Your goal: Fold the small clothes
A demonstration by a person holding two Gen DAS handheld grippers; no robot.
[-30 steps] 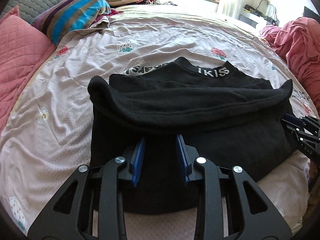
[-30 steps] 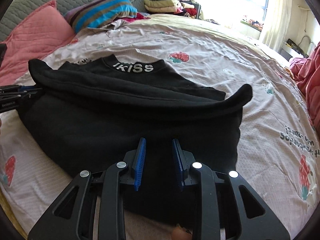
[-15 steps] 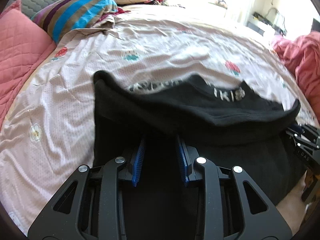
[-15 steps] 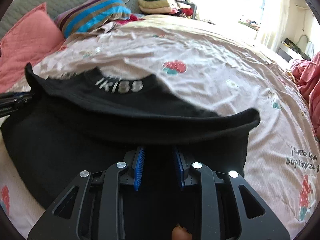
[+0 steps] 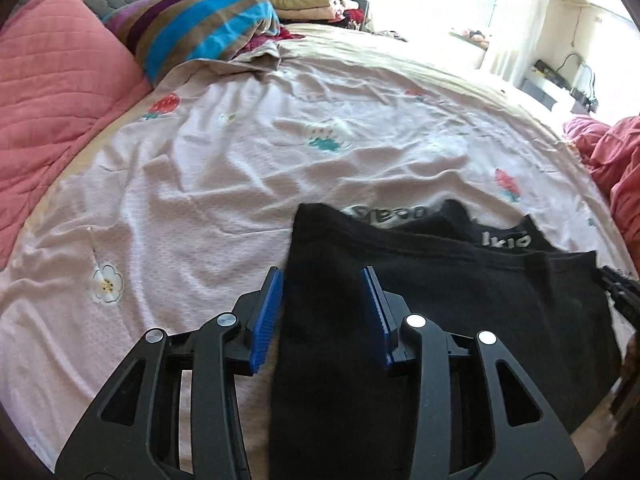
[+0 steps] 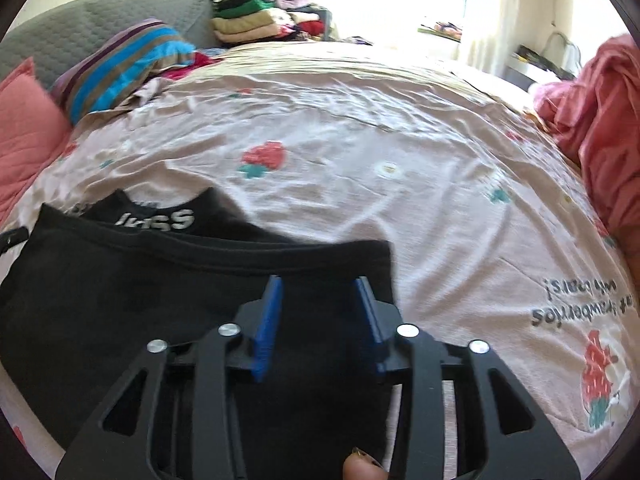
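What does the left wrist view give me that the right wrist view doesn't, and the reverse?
Only the left wrist view shows the black garment's left edge, sitting between the open left gripper's fingers, and a white flower print. Only the right wrist view shows the garment's right edge beside the open right gripper, plus the printed text on the bedsheet. Both show the lettered collar and the striped pillow.

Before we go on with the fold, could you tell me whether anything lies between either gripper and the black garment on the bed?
Nothing visible does. The left gripper sits open over the left edge of the black garment with white collar lettering, and the right gripper sits open over its right edge. Only the pink strawberry-print bedsheet surrounds it.
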